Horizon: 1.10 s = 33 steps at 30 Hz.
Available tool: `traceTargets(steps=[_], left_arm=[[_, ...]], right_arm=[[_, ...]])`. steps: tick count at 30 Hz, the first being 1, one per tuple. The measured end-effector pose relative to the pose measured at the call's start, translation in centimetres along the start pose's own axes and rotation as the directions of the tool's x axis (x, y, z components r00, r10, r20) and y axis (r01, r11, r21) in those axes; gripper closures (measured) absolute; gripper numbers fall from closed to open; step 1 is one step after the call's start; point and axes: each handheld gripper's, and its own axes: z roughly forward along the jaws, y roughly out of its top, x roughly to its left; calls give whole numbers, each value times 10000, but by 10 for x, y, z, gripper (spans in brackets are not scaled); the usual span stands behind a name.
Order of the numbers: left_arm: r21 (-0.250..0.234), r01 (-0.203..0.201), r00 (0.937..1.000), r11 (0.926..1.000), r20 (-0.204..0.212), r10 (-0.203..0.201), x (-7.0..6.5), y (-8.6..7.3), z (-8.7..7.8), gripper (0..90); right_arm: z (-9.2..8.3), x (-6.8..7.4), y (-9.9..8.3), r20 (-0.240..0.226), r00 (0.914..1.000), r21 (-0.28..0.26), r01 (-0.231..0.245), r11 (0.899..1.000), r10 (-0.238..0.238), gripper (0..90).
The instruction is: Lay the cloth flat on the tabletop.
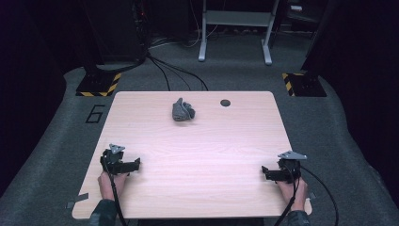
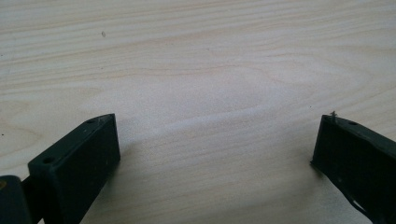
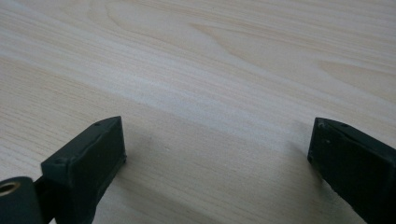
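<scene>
Both tools' jaws apart, left tool (image 1: 137, 164), right tool (image 1: 265, 172), crumpled grey cloth (image 1: 182, 109) (no clear axis)

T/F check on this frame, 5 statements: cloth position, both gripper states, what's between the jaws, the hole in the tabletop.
1. The grey cloth lies bunched up on the far half of the table. True.
2. The left gripper is shut on the cloth. False: its jaws stand wide apart over bare wood, and the cloth lies far from it.
3. The right gripper is open with nothing between its jaws. True.
4. The dark round hole sits at the near edge, between the two hands. False: it is near the far edge, to the right of the cloth.
5. Both grippers are at the near side of the table, one near each corner. True.
</scene>
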Motion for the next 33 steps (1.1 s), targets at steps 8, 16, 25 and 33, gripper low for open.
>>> traceTargets(steps=[8, 16, 25, 33], left_arm=[[-92, -280, 9994, 9996, 203, 282, -3, 3, -1, 21], [-200, -374, 9971, 9991, 659, 387, -17, 24, 2, 26], [-241, -766, 9890, 9968, 1254, 790, -35, 60, 12, 34], [-186, -1502, 9753, 9885, 1610, 1512, -52, 94, 25, 48]], right_arm=[[0, 0, 0, 6, 10000, -24, -4, 10000, 4, 37], [0, 0, 0, 3, 10000, 2, 6, 10000, -6, 38], [0, 0, 0, -2, 10000, 17, -35, 10000, 35, 39], [0, 1, 0, -1, 10000, 18, -37, 10000, 37, 39]])
